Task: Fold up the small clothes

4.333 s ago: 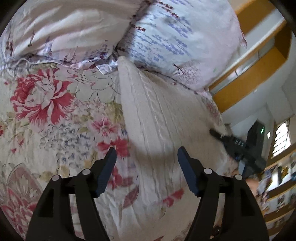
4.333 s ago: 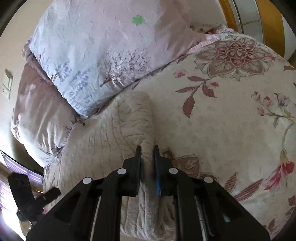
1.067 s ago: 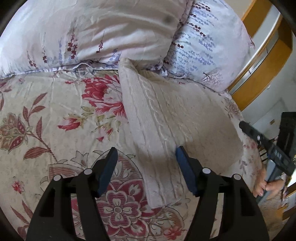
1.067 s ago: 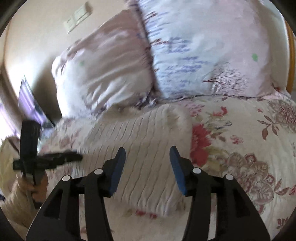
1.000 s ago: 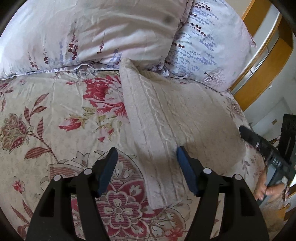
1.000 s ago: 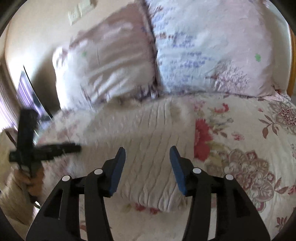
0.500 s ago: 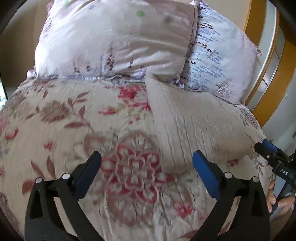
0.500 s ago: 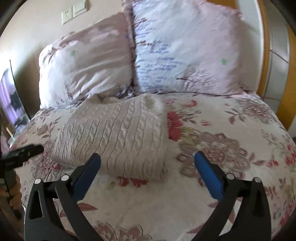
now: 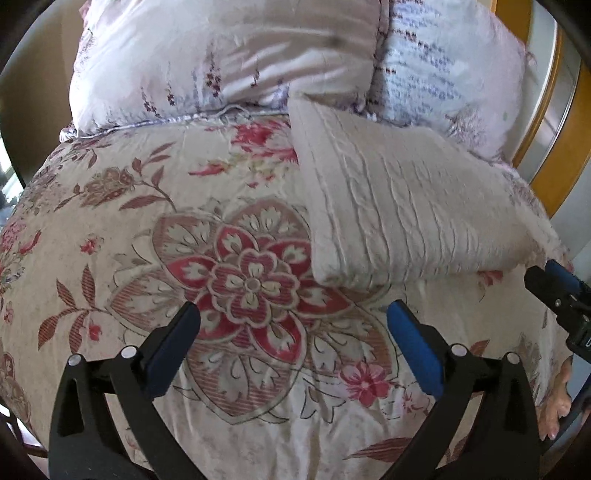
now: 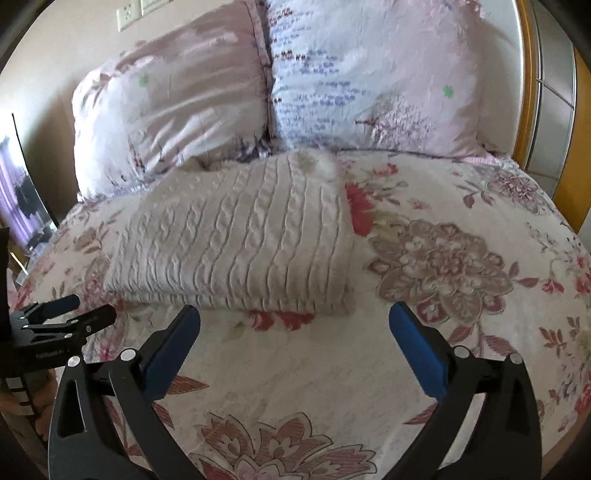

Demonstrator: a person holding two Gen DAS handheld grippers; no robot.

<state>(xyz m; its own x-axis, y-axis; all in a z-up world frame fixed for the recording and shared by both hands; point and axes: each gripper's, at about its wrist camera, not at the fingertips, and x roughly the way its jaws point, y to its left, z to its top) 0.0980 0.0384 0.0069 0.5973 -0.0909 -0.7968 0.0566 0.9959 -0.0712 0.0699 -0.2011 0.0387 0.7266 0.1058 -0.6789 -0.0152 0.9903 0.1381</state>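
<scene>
We record a bed under a floral bedspread (image 9: pixel 129 229), cream with red and brown blossoms. In the left wrist view two pillows stand at the head edge: a pale pink pillow (image 9: pixel 221 55) and, beside it, a lavender-print pillow (image 9: pixel 443 66). An orange wooden headboard (image 9: pixel 565 155) curves along the far right corner. The cream cable-knit sweater (image 9: pixel 399 206) lies folded into a flat rectangle on the bedspread, its far corner touching the seam between the pillows. The left gripper (image 9: pixel 291 332) is spread wide with nothing between its blue pads, over the large red flower on the bedspread; the sweater sits just beyond and to the right of its tips, apart from them. The other gripper's tip shows at the right edge, with the holder's fingers below it. Nothing lies between tongs and sweater.

In the right wrist view the same bedspread (image 10: pixel 461 258) fills the frame. The pale pink pillow (image 10: pixel 166 103) and lavender-print pillow (image 10: pixel 369 74) lean against a beige wall carrying a wall socket (image 10: pixel 127 16). The headboard (image 10: pixel 532 92) is at right. The sweater (image 10: pixel 240 236) lies toward the bed's head, left of centre, its near edge stacked in layers. The right gripper (image 10: pixel 293 332) is spread wide and empty, its left pad just short of the sweater's near edge, not touching. The left gripper (image 10: pixel 74 314) shows at the left edge, beside the sweater's near left corner.
</scene>
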